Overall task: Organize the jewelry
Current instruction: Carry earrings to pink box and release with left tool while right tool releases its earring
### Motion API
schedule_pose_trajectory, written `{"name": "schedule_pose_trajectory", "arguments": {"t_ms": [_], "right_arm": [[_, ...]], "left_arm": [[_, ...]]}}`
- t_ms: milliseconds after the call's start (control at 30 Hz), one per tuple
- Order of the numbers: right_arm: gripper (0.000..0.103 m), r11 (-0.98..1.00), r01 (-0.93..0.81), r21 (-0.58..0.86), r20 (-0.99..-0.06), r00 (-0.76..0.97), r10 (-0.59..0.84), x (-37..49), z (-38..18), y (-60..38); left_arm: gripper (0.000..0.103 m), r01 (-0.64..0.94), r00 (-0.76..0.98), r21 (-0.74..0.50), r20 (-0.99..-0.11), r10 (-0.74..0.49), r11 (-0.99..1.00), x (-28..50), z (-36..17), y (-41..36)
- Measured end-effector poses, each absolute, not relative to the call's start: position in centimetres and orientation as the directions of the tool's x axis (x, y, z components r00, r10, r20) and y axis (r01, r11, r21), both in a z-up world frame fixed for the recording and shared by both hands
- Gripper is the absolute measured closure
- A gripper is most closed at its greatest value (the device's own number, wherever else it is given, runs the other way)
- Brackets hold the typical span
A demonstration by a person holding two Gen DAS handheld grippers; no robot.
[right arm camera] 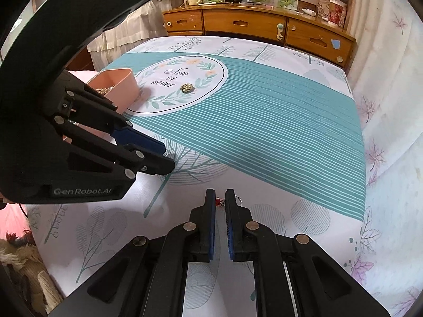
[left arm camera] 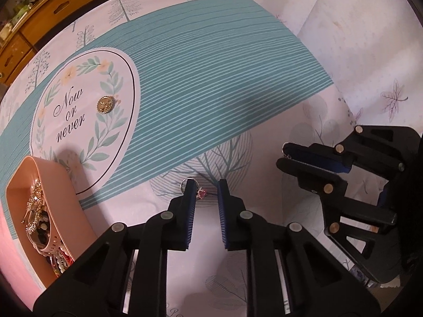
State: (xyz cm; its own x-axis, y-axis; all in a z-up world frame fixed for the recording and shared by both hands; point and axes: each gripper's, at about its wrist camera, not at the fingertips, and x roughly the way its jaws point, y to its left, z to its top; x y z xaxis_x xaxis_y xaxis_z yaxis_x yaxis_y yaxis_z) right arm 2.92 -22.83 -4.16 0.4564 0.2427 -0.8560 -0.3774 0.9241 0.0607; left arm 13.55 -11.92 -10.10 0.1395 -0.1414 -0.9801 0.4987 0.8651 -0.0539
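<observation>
The left gripper (left arm camera: pixel 206 185) pointed steeply down at the cloth (left arm camera: pixel 211 79), its jaws a little apart. A ring (left arm camera: pixel 202 194) with a red stone lay between the tips, close against the left pad, its band partly hidden behind that finger; the other pad stood clear of it, so nothing was gripped. The right gripper (right arm camera: pixel 220 192) hovered to the right of the left one, well apart from it, with its jaws drawn almost together. A small red charm (right arm camera: pixel 218 201) with a silver loop sat right at its tips; whether the pads pinched it could not be told

The cloth covered the whole surface, white with printed trees and leaves and a broad teal striped band with an oval reading "Now or never". A wooden dresser (right arm camera: pixel 238 23) stood beyond the far edge. A pink box (left arm camera: pixel 79 211) rested at the left side, just beside the oval, with a tangle of gold and pearl jewelry in it. A round gold brooch (left arm camera: pixel 105 105) lay alone on the oval, near the lettering, well apart from both grippers
</observation>
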Motion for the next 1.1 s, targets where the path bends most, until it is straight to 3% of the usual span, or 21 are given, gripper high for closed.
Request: {"name": "schedule_pose_trajectory", "arguments": {"t_ms": [633, 1100], "right_arm": [[0.096, 0.932, -0.352, 0.091, -0.847, 0.464, 0.258, 3.1, -3.5, -23.0], [0.096, 0.883, -0.461, 0.086, -0.771, 0.530, 0.352, 1.9, 2.6, -16.3]], "left_arm": [[0.097, 0.475, 0.181, -0.041, -0.973, -0.143, 0.879, 13.9, -9.0, -11.3], [0.097, 0.324, 0.371, -0.065, -0.909, -0.190, 0.944, 11.7, 0.9, 0.2]]}}
